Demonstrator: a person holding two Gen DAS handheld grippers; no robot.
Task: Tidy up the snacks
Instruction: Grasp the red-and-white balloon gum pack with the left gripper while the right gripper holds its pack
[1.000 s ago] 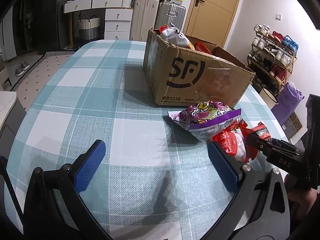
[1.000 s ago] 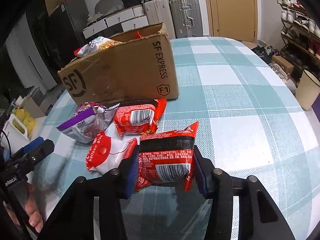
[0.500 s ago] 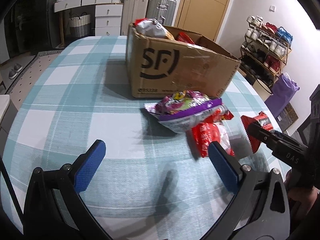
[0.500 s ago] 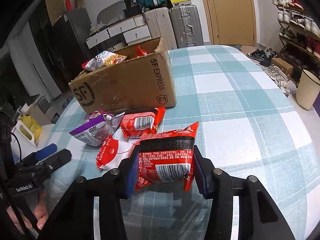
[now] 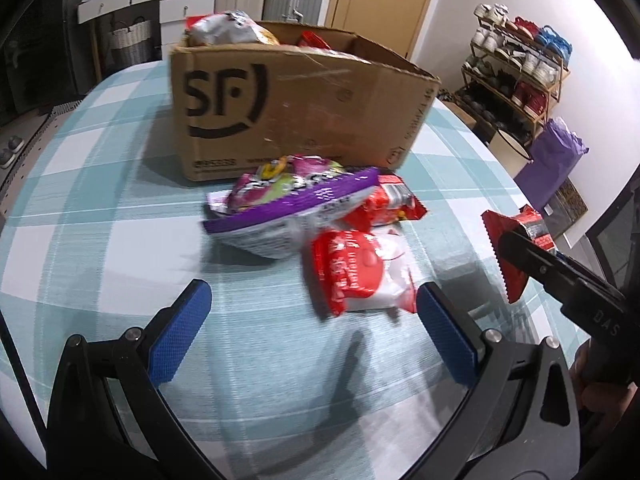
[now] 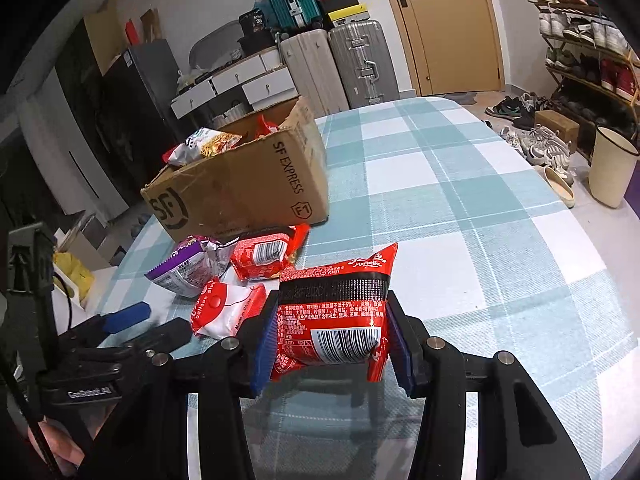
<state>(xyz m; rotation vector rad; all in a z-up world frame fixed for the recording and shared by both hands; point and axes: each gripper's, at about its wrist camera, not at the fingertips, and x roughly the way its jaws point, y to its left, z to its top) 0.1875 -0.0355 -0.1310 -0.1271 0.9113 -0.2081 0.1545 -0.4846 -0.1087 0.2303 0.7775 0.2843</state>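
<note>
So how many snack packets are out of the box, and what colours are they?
Purple packets: 1, the purple packet lying on the table.
Red packets: 2, the red packet by the cardboard box and the red-and-black packet gripped in the right gripper.
Red-and-white packets: 1, the red-and-white packet.
Total: 4
</note>
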